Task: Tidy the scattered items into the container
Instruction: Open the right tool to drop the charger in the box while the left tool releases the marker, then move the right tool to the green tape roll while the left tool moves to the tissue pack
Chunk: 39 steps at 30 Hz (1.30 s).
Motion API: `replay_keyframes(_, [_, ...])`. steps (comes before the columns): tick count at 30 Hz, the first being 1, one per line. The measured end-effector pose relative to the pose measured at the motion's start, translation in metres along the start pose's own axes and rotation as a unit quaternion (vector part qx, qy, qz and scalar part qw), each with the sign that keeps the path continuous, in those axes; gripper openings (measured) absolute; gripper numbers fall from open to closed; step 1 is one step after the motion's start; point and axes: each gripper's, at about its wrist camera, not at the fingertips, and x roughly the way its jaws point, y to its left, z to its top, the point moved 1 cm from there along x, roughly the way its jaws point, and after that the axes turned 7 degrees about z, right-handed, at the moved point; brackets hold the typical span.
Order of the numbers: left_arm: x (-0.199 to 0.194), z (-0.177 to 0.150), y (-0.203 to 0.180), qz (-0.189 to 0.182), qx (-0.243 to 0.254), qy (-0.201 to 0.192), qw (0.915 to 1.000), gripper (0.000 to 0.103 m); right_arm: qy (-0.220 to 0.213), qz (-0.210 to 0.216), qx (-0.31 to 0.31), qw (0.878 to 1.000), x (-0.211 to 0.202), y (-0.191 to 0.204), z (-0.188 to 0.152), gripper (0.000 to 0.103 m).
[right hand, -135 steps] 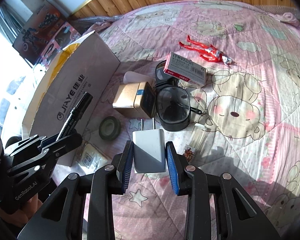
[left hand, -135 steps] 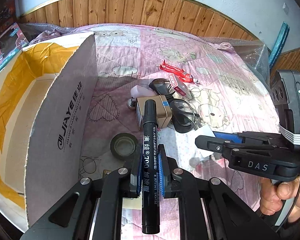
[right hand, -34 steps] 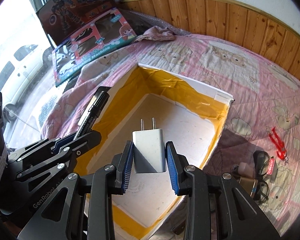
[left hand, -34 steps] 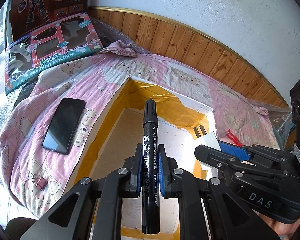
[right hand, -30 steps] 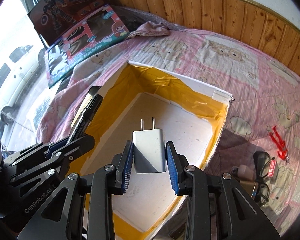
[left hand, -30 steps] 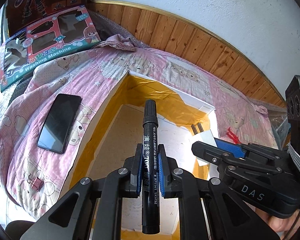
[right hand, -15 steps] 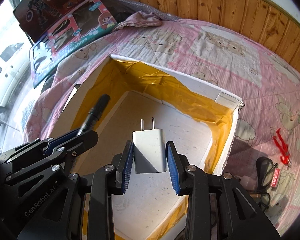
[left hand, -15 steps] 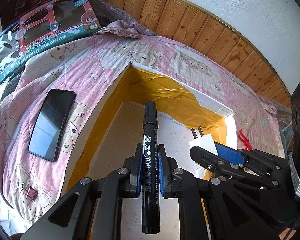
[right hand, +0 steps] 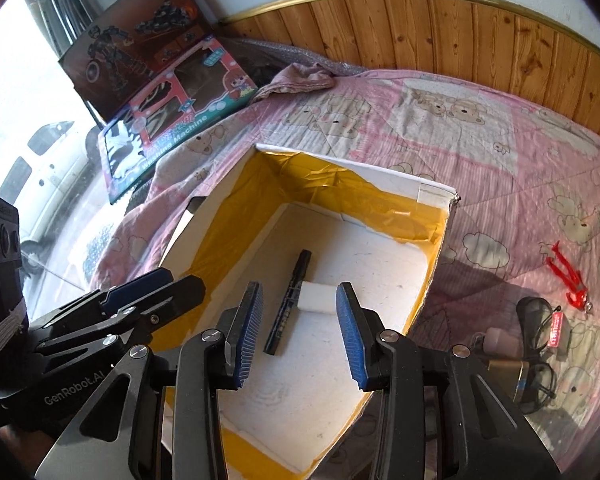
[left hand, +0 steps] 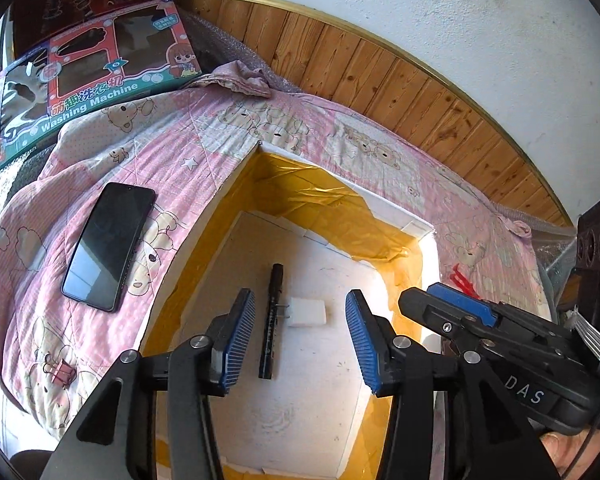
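With both claws spread and empty above the box (left hand: 408, 224), the left gripper (left hand: 300, 336) and right gripper (right hand: 298, 332) are judged mid-release: marker (left hand: 272, 320) and charger (left hand: 306, 312) lie touching on its floor. Next, retrieval of the glasses (right hand: 536, 344) beside the box is called for.

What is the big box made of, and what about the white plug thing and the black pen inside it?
The box looks like white cardboard: thin, creased walls, lined with shiny, wrinkled yellow tape. The plug seems smooth matte white plastic with metal prongs. The pen, a marker, looks like glossy black plastic with printed lettering.
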Motion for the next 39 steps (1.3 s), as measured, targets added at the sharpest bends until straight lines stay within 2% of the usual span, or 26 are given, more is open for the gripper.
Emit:
replay_keyframes(10, [-0.052,-0.043,-0.024,0.019,0.046,-0.039,0.998,0.048,-0.021,0.026,-0.004,0.999,-0.049,0.011,-0.042,0.035])
replay_keyframes(20, [-0.071,-0.089,-0.054,-0.018,0.087,-0.023,0.9958,0.048,-0.019,0.013,0.035,0.999,-0.095,-0.029,-0.119,0.035])
replay_keyframes(24, [-0.071,-0.108,-0.079,-0.043,0.12,-0.009,0.9918,0.048,-0.013,0.001,0.08,0.997,-0.106,-0.062,-0.151,0.035])
replay_keyframes(30, [-0.054,-0.143,-0.128,-0.086,0.18,0.031,0.9794,0.049,-0.004,-0.032,0.147,0.989,-0.108,-0.113,-0.186,0.037])
replay_keyframes(36, [-0.015,-0.18,-0.165,-0.085,0.224,0.087,0.9669,0.058,0.001,-0.055,0.183,0.982,-0.104,-0.148,-0.198,0.037])
replay_keyframes(39, [0.004,-0.194,-0.17,-0.065,0.237,0.102,0.9639,0.058,0.004,-0.056,0.184,0.981,-0.099,-0.157,-0.195,0.038])
